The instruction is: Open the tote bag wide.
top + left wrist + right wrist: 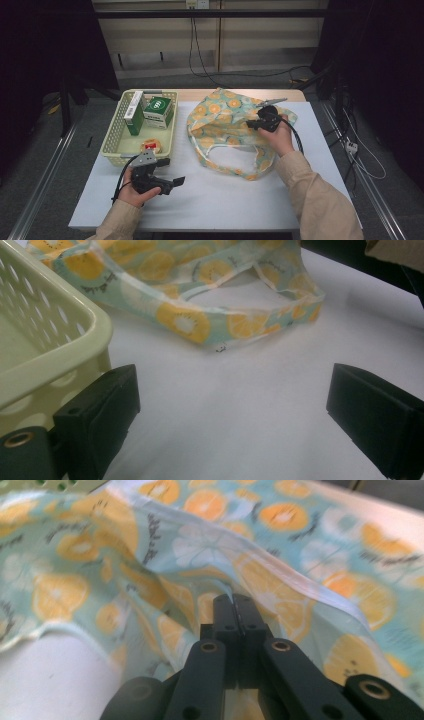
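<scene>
**A:** Fingers first, left to right: the left gripper [170, 172] has its jaws spread wide with nothing between them, parked low over the white table [225, 200] just beside the front corner of the pale green basket [111, 150]. The right gripper [251, 125] is pinched fully together on a fold of the fruit-print cloth bag [220, 120] near its rim; in the right gripper view the trimmed edge runs right into the closed tips.

**B:** Where's the bag sitting?

**A:** Slumped on the table to the right of the basket, mouth and handle loop facing the person, one side lifted by that pinch.

**B:** How's it gonna handle?

**A:** My guess: super light, totally floppy, nothing breakable. It'll sag and fold wherever it isn't held, so one pinch won't keep the mouth open. I'd grab the hemmed rim or the handle [260, 330], since the doubled fabric probably slips less.

**B:** Counts?

**A:** One basket, one bag. Inside the basket: two green-and-white boxes [159, 111] and one small red-and-white thing, can't tell what.
</scene>
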Action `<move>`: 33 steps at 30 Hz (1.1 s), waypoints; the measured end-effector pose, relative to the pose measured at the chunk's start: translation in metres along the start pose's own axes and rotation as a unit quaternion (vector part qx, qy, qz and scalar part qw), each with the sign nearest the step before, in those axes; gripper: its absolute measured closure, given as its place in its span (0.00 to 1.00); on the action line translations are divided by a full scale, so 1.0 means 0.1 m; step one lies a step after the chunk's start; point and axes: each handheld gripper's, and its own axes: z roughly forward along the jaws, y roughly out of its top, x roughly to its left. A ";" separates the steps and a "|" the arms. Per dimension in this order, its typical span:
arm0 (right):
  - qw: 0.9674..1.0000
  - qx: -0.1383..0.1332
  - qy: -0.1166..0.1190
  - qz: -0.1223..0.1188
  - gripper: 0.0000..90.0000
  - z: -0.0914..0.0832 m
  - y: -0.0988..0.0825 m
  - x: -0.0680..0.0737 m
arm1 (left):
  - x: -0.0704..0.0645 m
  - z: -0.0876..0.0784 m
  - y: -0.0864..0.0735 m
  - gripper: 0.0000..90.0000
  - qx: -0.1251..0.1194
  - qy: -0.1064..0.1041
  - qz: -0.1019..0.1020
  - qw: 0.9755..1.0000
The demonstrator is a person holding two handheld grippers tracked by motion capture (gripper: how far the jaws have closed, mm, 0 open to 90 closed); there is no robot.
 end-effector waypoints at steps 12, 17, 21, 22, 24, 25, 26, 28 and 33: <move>0.998 0.003 0.063 -0.012 0.99 -0.06 -0.20 0.33 | -0.01 0.05 0.01 0.08 0.003 -0.002 0.003 1.000; 0.998 -0.012 0.057 -0.029 0.86 -0.13 -0.15 0.36 | -0.01 0.05 0.01 0.08 0.003 -0.004 0.004 1.000; 0.997 -0.034 0.055 -0.047 0.67 -0.23 -0.01 0.38 | -0.01 0.05 0.01 0.08 0.003 -0.004 0.003 1.000; 0.997 -0.034 0.055 -0.047 0.67 -0.23 -0.01 0.38 | 0.00 0.05 0.01 0.08 0.004 -0.004 0.003 1.000; 0.997 -0.042 0.044 -0.057 0.61 -0.28 0.10 0.37 | 0.00 0.05 0.01 0.08 0.004 -0.004 0.002 1.000; 0.996 -0.044 0.043 -0.060 0.58 -0.28 0.13 0.36 | 0.00 0.05 0.01 0.08 0.004 -0.004 0.002 1.000; 0.996 -0.044 0.043 -0.060 0.58 -0.28 0.13 0.36 | 0.00 0.04 0.01 0.08 0.003 -0.004 0.001 1.000; 0.996 -0.042 0.039 -0.066 0.56 -0.25 0.16 0.33 | 0.01 0.05 0.01 0.08 0.003 -0.005 0.000 1.000; 0.997 -0.010 0.047 -0.058 0.42 0.06 0.11 0.25 | 0.01 0.06 0.01 0.08 0.003 -0.003 0.001 1.000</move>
